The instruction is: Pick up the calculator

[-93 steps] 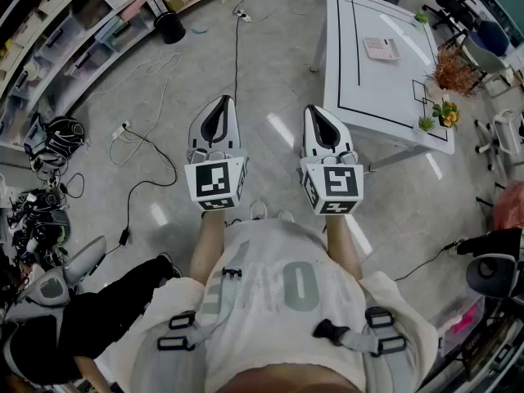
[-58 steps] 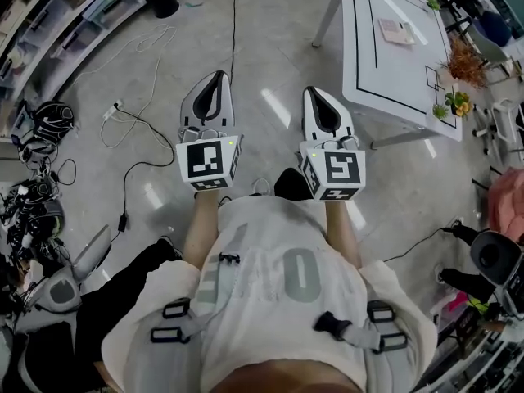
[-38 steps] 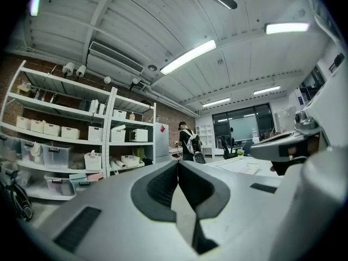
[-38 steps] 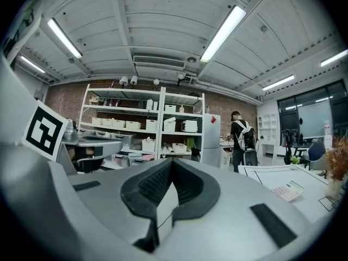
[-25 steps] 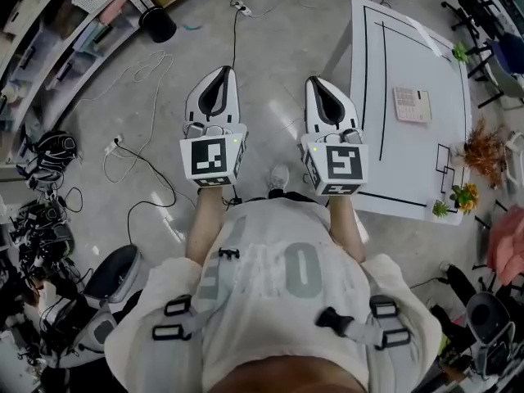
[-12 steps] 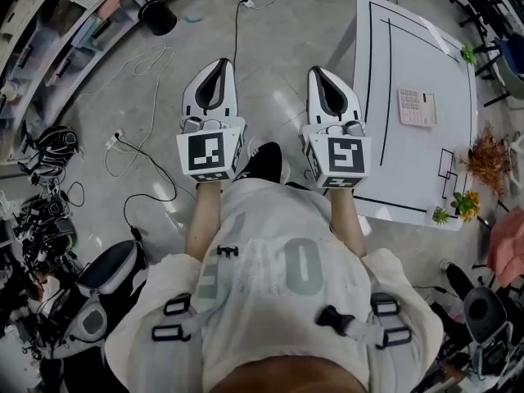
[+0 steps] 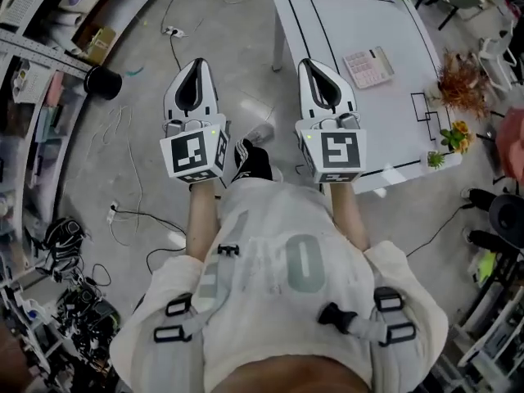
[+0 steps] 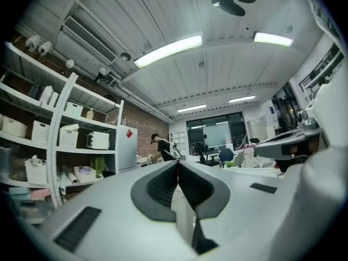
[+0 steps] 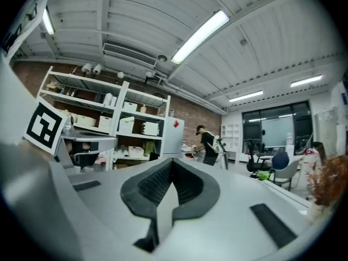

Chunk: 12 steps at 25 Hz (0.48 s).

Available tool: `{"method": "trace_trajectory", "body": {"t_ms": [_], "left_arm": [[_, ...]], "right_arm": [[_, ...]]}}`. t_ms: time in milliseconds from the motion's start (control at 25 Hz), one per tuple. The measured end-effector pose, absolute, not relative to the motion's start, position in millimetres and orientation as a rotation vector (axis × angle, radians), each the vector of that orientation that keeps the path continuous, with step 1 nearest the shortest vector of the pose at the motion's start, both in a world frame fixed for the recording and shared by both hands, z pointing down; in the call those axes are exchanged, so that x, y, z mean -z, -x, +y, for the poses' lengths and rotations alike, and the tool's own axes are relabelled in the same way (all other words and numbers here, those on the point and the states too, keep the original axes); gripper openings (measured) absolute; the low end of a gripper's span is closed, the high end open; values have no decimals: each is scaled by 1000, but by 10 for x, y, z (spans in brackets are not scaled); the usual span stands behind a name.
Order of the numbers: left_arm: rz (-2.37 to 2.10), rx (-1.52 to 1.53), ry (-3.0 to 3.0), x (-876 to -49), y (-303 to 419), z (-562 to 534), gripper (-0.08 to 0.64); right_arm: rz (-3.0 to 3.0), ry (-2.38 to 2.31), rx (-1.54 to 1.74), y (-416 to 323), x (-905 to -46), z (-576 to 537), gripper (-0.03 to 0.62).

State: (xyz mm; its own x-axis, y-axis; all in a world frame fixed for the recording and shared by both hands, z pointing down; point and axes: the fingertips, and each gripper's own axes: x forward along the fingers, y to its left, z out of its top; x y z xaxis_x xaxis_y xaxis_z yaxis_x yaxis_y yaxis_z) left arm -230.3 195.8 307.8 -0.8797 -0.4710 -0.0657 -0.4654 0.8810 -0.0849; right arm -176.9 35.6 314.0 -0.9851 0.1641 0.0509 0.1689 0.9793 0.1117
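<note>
A pale calculator (image 7: 368, 66) with pink keys lies on the white table (image 7: 327, 23) in the head view, to the right of my right gripper's tip. My right gripper (image 7: 321, 75) hangs over the table's near left corner, shut, with nothing in it. The left gripper (image 7: 193, 79) is over the floor to the left, also shut and empty. Both point level into the room. In the left gripper view (image 8: 178, 163) and the right gripper view (image 9: 171, 165) the pads meet tip to tip. The calculator is out of sight in both gripper views.
Black tape lines mark the table. Small potted plants (image 7: 452, 134) and a dried bunch (image 7: 460, 79) stand at its right edge. Shelving (image 7: 33, 64), a black bin (image 7: 101, 82) and floor cables (image 7: 123, 211) lie left. A person (image 9: 209, 141) stands far off by shelves.
The view has swung so that the table now lies just ahead, with the right gripper over its corner. The calculator has come closer to that gripper. Both grippers stay shut.
</note>
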Motion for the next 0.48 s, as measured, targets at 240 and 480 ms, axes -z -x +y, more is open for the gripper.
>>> {"method": "trace_trajectory", "body": {"t_ms": [240, 480], "left_arm": [[2816, 78, 1147, -3005, 2685, 814, 21], [2610, 81, 1527, -2933, 2813, -195, 21]], "right_arm": [[-3068, -204, 147, 1664, -3136, -586, 5], [-2982, -639, 87, 1486, -3144, -1262, 5]]}}
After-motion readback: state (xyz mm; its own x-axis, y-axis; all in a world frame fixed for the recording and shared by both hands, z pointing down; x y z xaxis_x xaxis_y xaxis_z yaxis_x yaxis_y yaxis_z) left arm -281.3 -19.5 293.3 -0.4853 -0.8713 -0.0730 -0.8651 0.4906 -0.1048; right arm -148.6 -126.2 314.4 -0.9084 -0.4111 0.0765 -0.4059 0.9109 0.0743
